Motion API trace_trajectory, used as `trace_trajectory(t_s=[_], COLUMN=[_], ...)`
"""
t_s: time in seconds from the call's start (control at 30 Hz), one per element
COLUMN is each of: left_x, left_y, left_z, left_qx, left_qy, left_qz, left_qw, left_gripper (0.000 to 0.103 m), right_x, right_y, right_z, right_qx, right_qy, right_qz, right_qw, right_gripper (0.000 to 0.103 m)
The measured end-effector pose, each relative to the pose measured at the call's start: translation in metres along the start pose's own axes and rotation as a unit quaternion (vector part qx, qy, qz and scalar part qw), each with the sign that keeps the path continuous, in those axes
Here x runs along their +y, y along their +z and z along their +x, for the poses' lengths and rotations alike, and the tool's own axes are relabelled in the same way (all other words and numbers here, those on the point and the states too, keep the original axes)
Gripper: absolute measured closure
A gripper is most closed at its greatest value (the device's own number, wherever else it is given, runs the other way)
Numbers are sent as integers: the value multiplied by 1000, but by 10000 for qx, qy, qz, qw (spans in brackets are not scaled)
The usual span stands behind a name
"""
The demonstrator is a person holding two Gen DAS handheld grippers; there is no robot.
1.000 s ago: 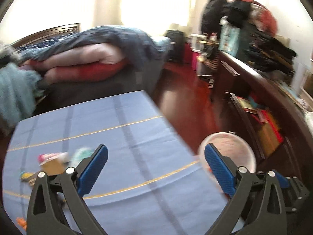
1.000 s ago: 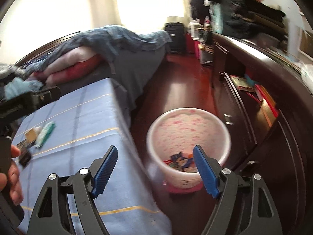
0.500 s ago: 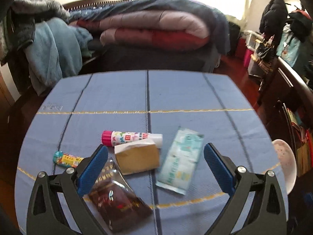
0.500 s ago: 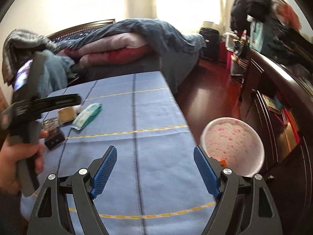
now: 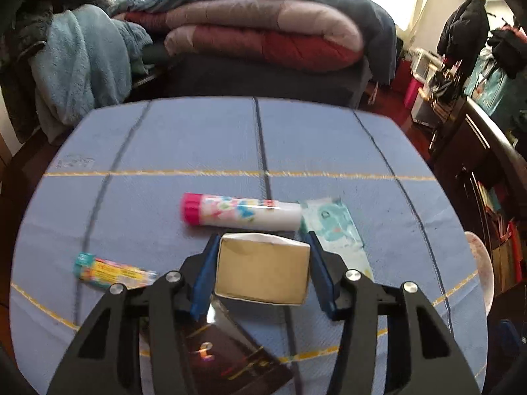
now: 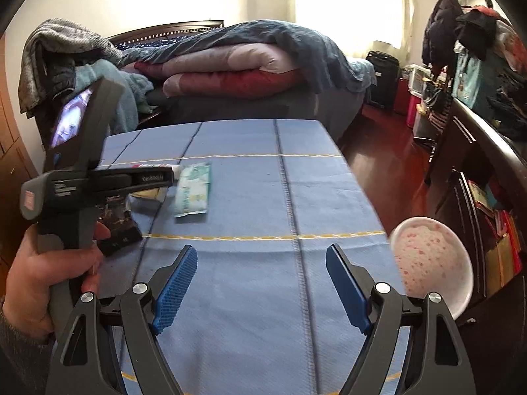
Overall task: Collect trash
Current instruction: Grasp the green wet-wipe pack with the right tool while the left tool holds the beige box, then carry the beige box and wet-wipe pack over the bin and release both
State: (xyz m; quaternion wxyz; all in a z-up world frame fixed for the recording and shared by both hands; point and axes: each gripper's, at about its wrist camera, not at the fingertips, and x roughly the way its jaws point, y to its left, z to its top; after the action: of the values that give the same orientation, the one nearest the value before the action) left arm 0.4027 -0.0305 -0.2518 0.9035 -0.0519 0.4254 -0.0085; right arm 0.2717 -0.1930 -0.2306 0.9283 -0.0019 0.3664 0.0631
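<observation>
Closing on the tan box point(image 5: 262, 271) – long axis crosswise, apparently gripped – left tool point(image 5: 263, 273), right tool point(image 6: 262, 284) agape, empty.

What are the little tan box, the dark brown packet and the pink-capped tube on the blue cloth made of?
The small tan box looks like matte cardboard: flat faces, folded white edges, no shine. The dark brown packet seems to be glossy plastic film or foil, since it throws bright glints. The white tube with the pink cap is probably smooth plastic with a printed label, given its soft sheen.
</observation>
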Motion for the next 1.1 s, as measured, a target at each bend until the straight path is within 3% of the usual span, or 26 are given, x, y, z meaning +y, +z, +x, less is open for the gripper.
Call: trace_trajectory(t_s=[0.27,0.6,0.67,0.77,0.8,0.83,1.1], left_x=[41,68,71,73,74,75,74], left_y=[12,16,15,14,15,15,15], left_z=[-50,-56,-56,-57,-57,-57,-79], left_qx=[-520,-649,-678,-690,-694,-701,-886], left_qy=[132,97,134,118,119,124,223], left_qz=[-143,-199,-210,-245,-248,-247,-208], left_qw=[9985,9976,9974,9972,9972,9972,9956], left_gripper=[51,51,51,51,51,51,51], right_x=[35,68,74,79,80,80,64], right_y=[25,56,55,52,52,52,44], right_z=[45,115,119,118,117,116,90], right_qx=[202,729,799,775,795,817,660], right_qy=[297,60,7,-42,38,87,52], right_qz=[42,-118,-245,-391,-392,-387,-188], right_qw=[9993,9973,9965,9962,9961,9959,9976], right_gripper=[23,24,28,44,59,61,62])
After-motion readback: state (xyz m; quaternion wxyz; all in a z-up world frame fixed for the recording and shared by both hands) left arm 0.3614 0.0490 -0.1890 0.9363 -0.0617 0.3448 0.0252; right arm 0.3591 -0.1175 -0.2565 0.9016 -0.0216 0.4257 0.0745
